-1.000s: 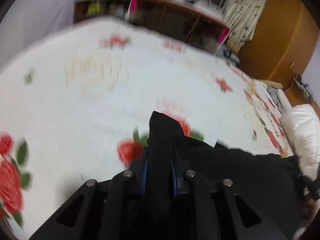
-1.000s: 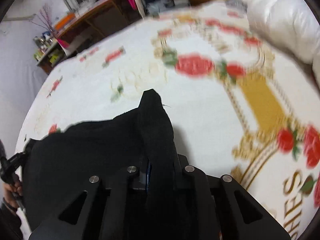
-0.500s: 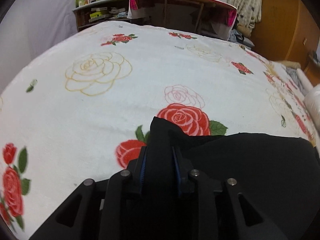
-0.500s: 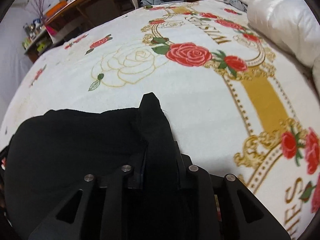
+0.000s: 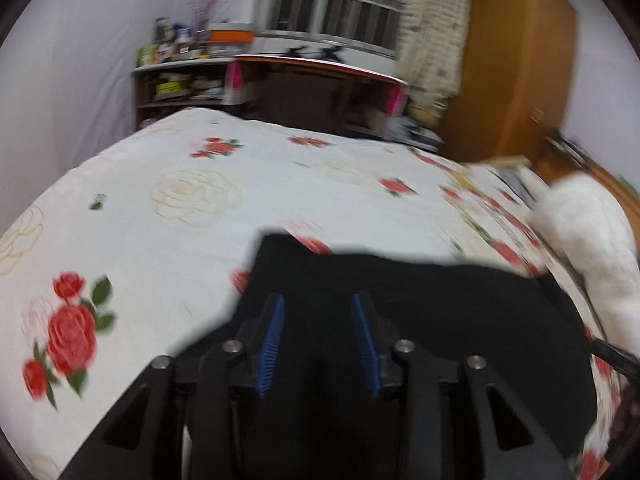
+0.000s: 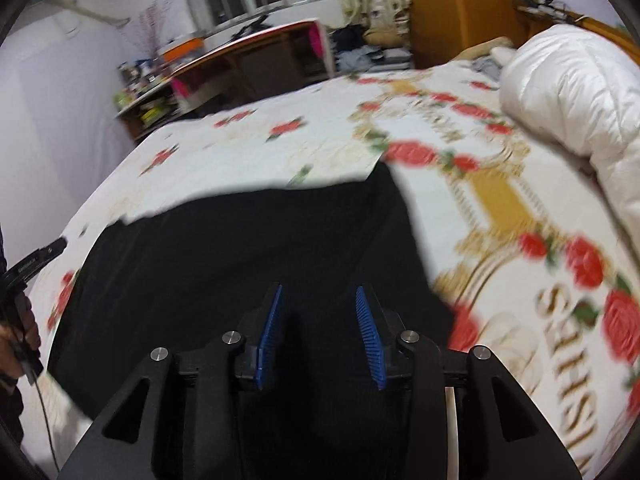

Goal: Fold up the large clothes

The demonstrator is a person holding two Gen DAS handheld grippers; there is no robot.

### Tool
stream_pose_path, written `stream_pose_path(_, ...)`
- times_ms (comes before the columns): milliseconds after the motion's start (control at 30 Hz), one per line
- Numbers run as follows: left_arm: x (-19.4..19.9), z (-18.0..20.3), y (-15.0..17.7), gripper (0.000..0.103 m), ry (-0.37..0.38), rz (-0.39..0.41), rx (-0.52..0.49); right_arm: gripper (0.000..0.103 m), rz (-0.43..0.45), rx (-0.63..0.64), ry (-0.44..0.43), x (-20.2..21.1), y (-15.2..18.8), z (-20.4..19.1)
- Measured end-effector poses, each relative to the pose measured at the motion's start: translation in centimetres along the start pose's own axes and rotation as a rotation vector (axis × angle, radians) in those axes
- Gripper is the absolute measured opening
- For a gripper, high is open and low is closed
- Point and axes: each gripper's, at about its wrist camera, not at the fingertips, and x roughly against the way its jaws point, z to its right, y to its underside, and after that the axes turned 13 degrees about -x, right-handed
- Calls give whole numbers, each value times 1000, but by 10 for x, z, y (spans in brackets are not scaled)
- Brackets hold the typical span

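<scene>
Two big things first: rose-print bed cover [image 5: 168, 216] spreads beyond both tongs, black garment [image 5: 420, 300] lies flat on it right under them. Left gripper [image 5: 318, 340] & right gripper [image 6: 320, 332] are opening, pads clear, nothing pinched. Risk, imo: far edge looks uneven, so next fold may go skewed. Vs. half a sec ago: both were clamped on a cloth corner, now let go.
</scene>
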Motion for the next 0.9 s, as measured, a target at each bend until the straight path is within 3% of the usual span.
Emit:
stream_pose_path(67,-8,24,21,40,13,-45,-61,39,-29,30,26,-17,19,-3)
stream_pose_path(133,-31,28,41,41,11,-124,-44,39,-24,14,25,-31,23,9)
stream_pose_path(267,-39,20,49,43,-4,-119,-3,39,-37,-38,32,-43,16,27)
stream_pose_path(333,-32,21,43,41,-26,-149,-3,39,-48,-13,61,-39,14,23)
stream_pose_path(400,-15,28,37,40,-8,-129,0,39,-47,-20,102,-26,10,18)
stream_pose_path(533,5,55,31,41,14,-67,-97,40,12,-1,63,2,13,7)
stream_pose_path(600,-2,58,36,41,-12,-101,-110,40,8,-22,63,-1,12,12)
stream_pose_path(700,-12,42,52,41,-62,-152,-60,40,-14,-66,129,-17,14,45)
stream_pose_path(900,-15,25,55,45,-117,-161,-44,41,-17,-68,137,-15,16,60)
